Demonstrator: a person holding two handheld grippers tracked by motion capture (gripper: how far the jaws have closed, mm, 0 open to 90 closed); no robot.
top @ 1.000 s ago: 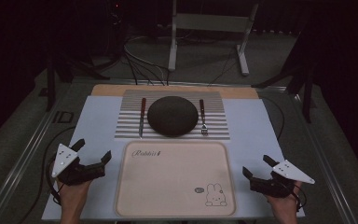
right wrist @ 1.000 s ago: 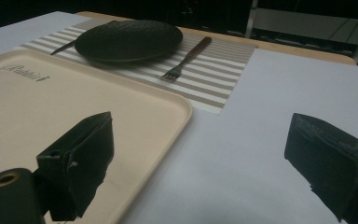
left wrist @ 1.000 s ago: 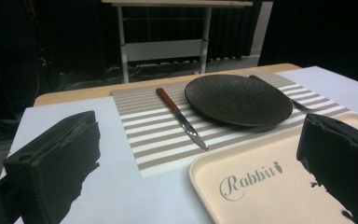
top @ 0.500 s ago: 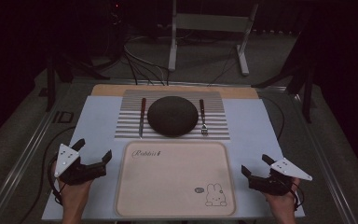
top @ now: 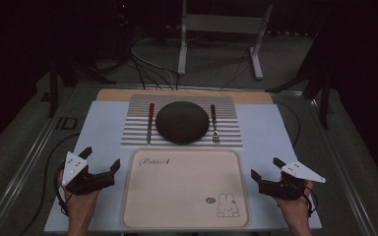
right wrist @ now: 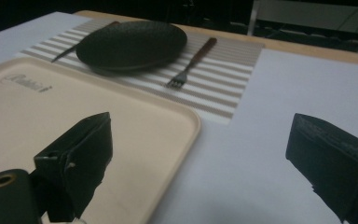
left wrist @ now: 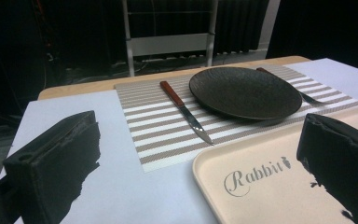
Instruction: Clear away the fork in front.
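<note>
Two wide-open grippers, left gripper point(top: 100, 159) and right gripper point(top: 266, 168), flanking cream tray point(top: 184, 187), dark plate point(top: 182, 122), knife point(top: 149, 123), fork point(top: 214, 122) beyond on striped mat point(top: 229, 129), "Rabbit" lettering point(left wrist: 254, 174) legible in left gripper view

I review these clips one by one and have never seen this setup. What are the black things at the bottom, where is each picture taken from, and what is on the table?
A person holds a two-jaw tool in each hand: the left gripper and the right gripper, both open and holding nothing. The high view looks down from above the table; each gripper view looks along that gripper's own black jaws. On the table lie a beige tray printed with a rabbit and, behind it, a striped placemat bearing a dark plate, a knife and a fork.
</note>
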